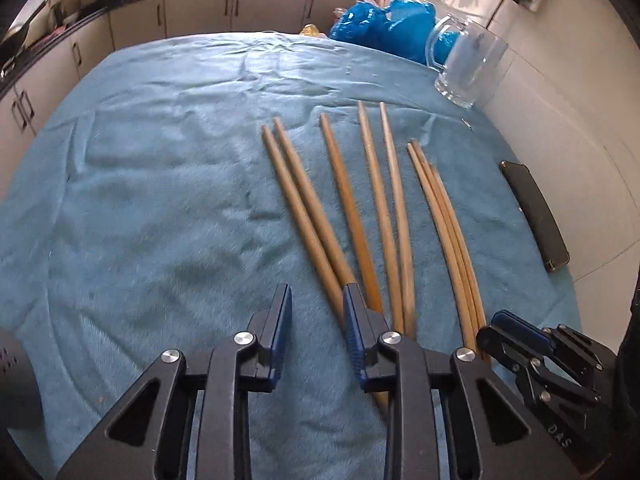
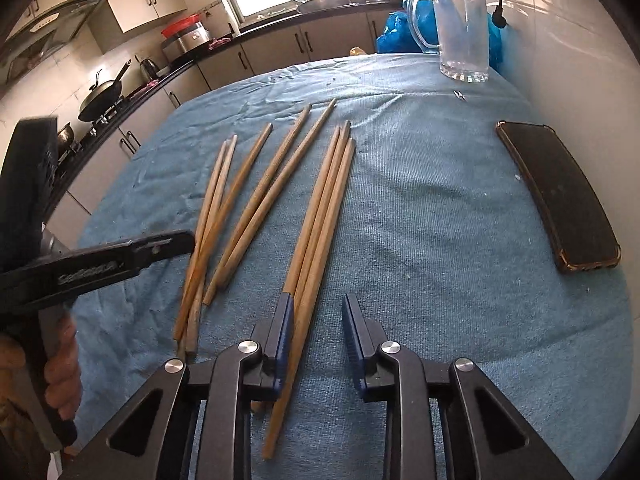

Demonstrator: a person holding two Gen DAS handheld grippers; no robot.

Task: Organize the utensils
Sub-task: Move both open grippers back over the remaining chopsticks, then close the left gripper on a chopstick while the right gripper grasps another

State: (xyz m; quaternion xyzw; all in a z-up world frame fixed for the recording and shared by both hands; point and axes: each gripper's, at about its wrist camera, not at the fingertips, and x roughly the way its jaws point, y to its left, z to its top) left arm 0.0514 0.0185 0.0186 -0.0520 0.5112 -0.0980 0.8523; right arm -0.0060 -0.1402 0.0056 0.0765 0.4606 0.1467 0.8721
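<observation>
Several wooden chopsticks [image 1: 348, 208] lie side by side on a blue cloth [image 1: 160, 184]. In the right wrist view they form a loose left group [image 2: 240, 208] and a tight right bundle [image 2: 320, 216]. My left gripper [image 1: 316, 300] is open and empty, just left of the near ends of the left chopsticks. My right gripper [image 2: 318, 308] is open and empty, its left finger [image 2: 285, 320] beside the bundle's near end. A clear glass mug [image 1: 468, 68] stands at the far right, also in the right wrist view [image 2: 462, 28].
A dark phone [image 2: 560, 196] lies on the cloth at the right, near the white tiled wall [image 1: 568, 92]. A blue plastic bag [image 1: 384, 28] sits behind the mug. Kitchen cabinets [image 1: 192, 16] and a counter with a wok [image 2: 100, 96] lie beyond the table.
</observation>
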